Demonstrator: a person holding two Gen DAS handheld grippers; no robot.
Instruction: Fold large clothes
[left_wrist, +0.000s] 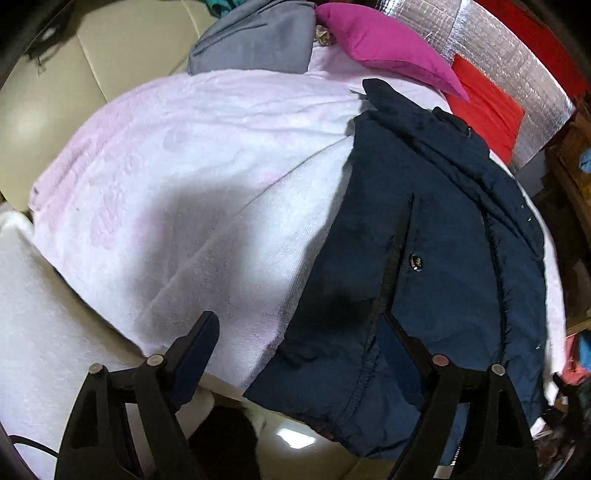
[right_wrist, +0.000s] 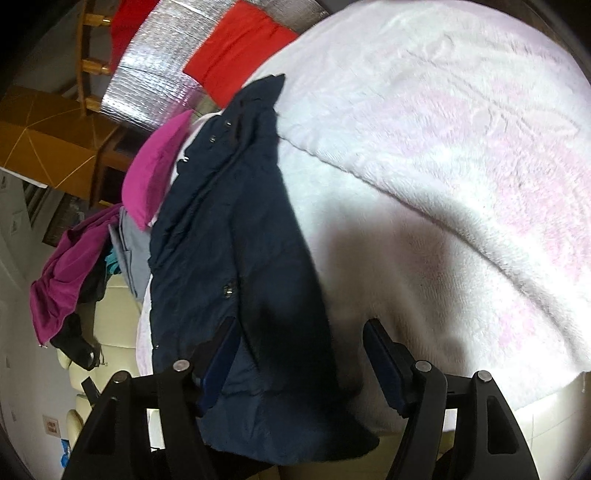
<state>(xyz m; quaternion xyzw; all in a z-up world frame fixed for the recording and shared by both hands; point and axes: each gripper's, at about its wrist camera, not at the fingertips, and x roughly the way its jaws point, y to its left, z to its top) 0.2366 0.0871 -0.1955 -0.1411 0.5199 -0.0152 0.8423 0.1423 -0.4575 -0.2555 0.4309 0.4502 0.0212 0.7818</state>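
A navy blue jacket (left_wrist: 436, 251) lies on a pale pink fleece blanket (left_wrist: 192, 155), folded lengthwise, with snaps and a pocket showing. My left gripper (left_wrist: 299, 328) is open just above the jacket's near hem, its right finger over the fabric. In the right wrist view the jacket (right_wrist: 236, 236) runs away from me on the blanket (right_wrist: 443, 147). My right gripper (right_wrist: 299, 332) is open and straddles the jacket's near end, holding nothing.
A magenta cushion (left_wrist: 388, 48), grey cloth (left_wrist: 258, 40), red fabric (left_wrist: 484, 107) and silver foil sheet (left_wrist: 517, 74) lie beyond the jacket. Purple and dark clothes (right_wrist: 66, 273) hang over a cream sofa (right_wrist: 110, 317). Wooden furniture (right_wrist: 48, 136) stands behind.
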